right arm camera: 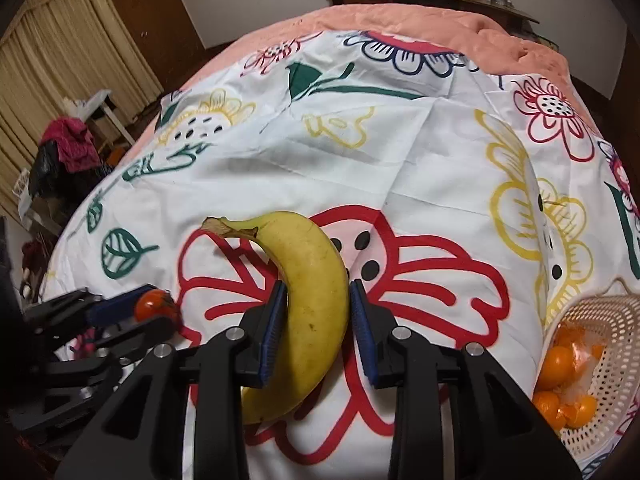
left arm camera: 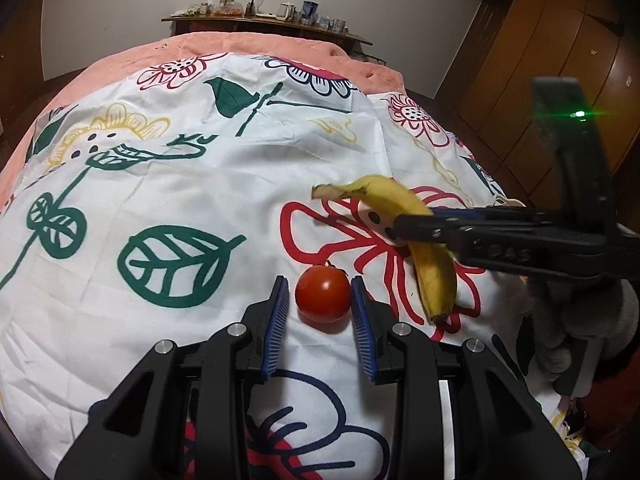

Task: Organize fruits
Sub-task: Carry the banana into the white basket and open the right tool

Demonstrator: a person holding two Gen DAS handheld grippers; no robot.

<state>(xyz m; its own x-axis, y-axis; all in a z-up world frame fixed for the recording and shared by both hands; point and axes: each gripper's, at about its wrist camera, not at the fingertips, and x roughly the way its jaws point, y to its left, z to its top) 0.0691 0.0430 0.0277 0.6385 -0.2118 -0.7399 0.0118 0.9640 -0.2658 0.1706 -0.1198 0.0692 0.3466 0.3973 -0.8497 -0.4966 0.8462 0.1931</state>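
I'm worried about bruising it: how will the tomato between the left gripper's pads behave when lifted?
The tomato looks round and smooth-skinned, so it would probably roll on the cloth if released. It seems small and likely light. The ribbed pads of the left gripper should hold it, though a hard squeeze might bruise it.

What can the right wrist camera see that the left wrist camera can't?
Only the right wrist view shows the white basket holding oranges, plus the curtains and a pile of clothes.

Only the left wrist view shows the wooden wardrobe doors.

Both show the banana between the right gripper pads, the tomato between the left gripper pads, the flowered cloth and the far shelf.
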